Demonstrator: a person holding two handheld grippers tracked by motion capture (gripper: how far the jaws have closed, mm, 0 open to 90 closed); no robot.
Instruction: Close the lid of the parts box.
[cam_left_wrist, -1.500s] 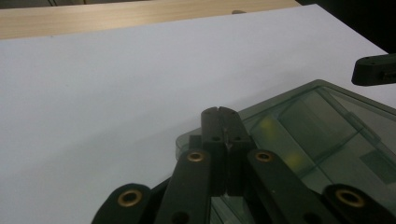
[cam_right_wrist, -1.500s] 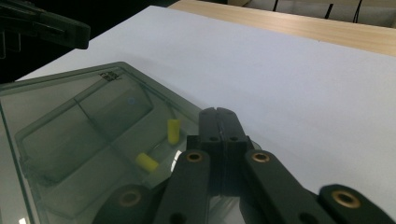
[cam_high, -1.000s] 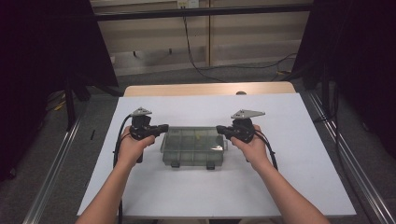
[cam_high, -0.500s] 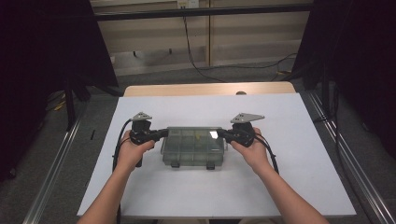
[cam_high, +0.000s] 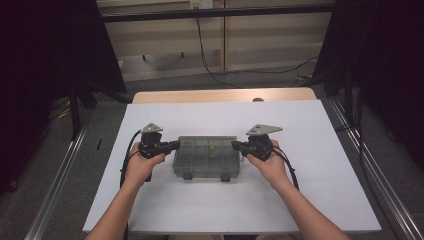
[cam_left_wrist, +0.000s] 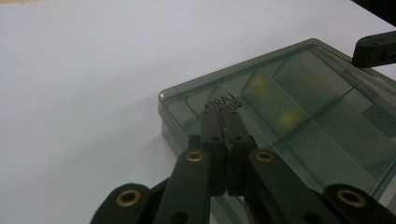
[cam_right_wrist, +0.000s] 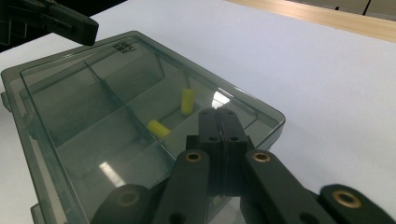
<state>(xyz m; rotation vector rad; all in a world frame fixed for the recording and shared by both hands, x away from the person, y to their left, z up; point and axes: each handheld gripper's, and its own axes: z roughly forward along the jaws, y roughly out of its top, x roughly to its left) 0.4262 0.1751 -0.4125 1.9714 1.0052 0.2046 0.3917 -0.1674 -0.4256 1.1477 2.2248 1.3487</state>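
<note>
A translucent grey compartment box (cam_high: 206, 157) lies closed in the middle of the white table (cam_high: 300, 125). Two small yellow pieces (cam_right_wrist: 187, 101) sit in its inner compartments. My left gripper (cam_high: 176, 145) is shut, its tips (cam_left_wrist: 223, 114) over the box's left end beside the printed lettering. My right gripper (cam_high: 235, 145) is shut too, its tips (cam_right_wrist: 218, 114) over the lid at the right end. Nothing is held between either pair of jaws. The box (cam_left_wrist: 303, 121) runs off to the right in the left gripper view, where the right gripper's tip (cam_left_wrist: 376, 49) shows far off.
Two dark latches (cam_high: 187, 176) stick out from the box's near edge. A wooden strip (cam_high: 225, 95) borders the table's far side. Metal rails (cam_high: 55, 180) run along both sides, and cables (cam_high: 215, 75) lie on the floor beyond.
Both grippers have moved inward from beside the box's ends to over its lid. The box has stayed where it was.
</note>
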